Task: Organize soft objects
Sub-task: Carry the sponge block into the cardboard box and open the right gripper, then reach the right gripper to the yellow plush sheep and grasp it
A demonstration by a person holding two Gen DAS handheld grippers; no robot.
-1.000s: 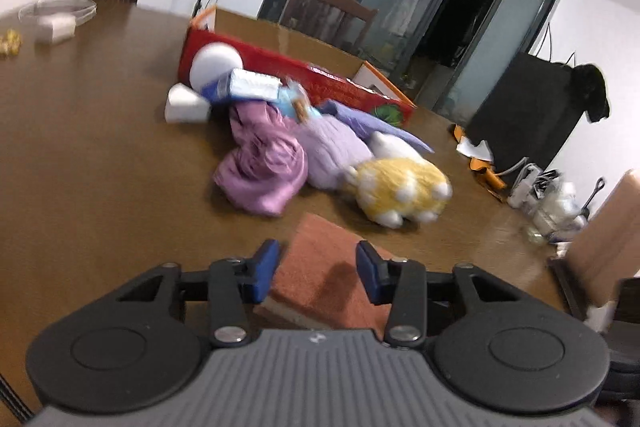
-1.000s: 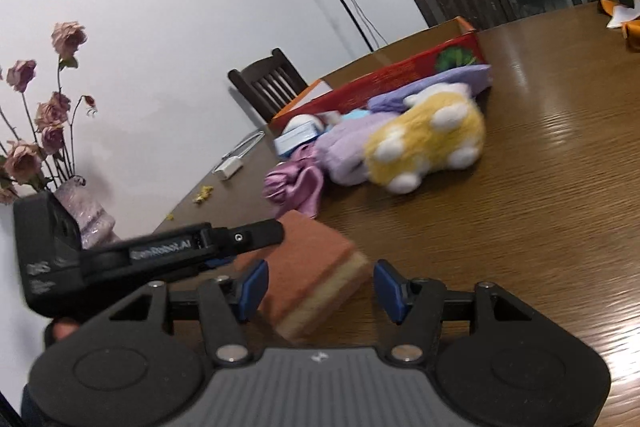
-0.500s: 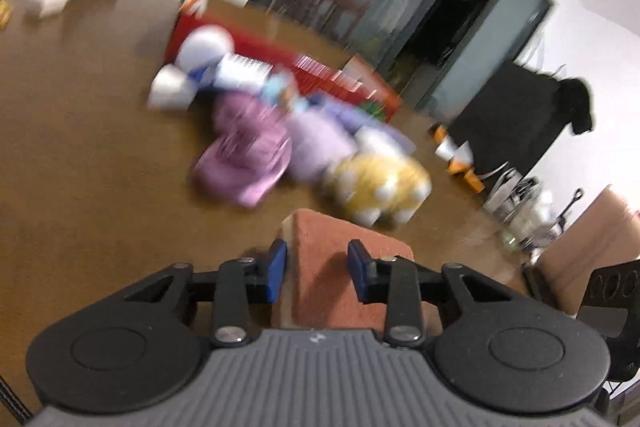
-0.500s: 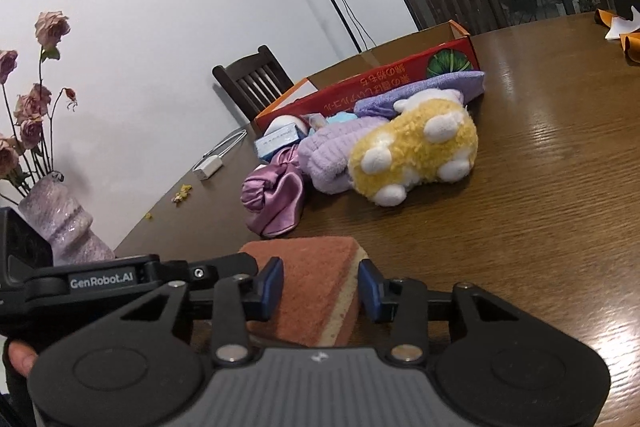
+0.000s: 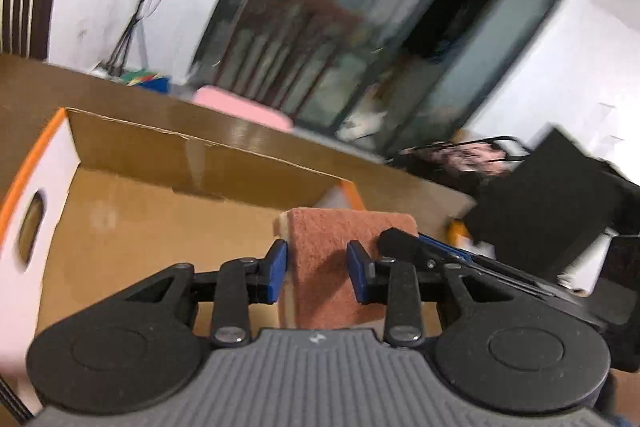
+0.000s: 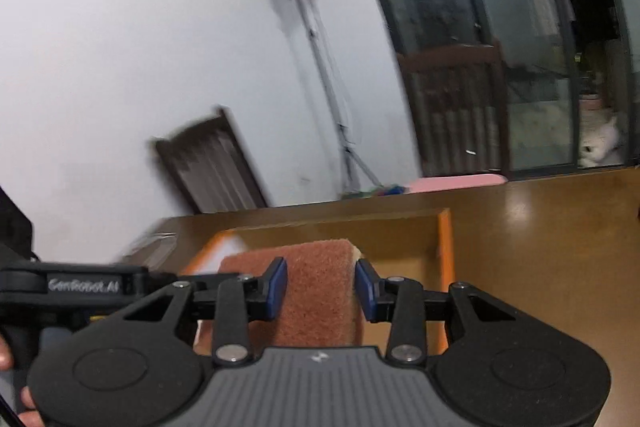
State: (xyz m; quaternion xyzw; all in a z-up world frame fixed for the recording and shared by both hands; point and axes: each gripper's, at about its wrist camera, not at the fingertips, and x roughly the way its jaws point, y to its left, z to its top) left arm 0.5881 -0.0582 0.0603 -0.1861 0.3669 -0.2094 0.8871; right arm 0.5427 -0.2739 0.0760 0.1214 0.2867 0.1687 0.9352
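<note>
Both grippers hold one rust-brown sponge with a yellow underside. In the left wrist view my left gripper [image 5: 316, 269] is shut on the sponge [image 5: 324, 267], held above the open cardboard box [image 5: 132, 227] with orange edges. In the right wrist view my right gripper [image 6: 321, 285] is shut on the same sponge [image 6: 316, 291], over the box [image 6: 400, 239]. The right gripper's fingers [image 5: 404, 239] show at the sponge's right side in the left view. The box floor looks bare. The plush toys are out of view.
The brown wooden table [image 6: 540, 247] spreads right of the box. A pink cushion [image 5: 244, 107] sits on a chair beyond the table. A dark chair [image 6: 212, 163] and a light stand [image 6: 320, 67] stand by the white wall. A black bag [image 5: 548, 195] is at right.
Both grippers closed on the sponge, lifted it off the table and carried it over the open box. The plush pile has dropped out of view.
</note>
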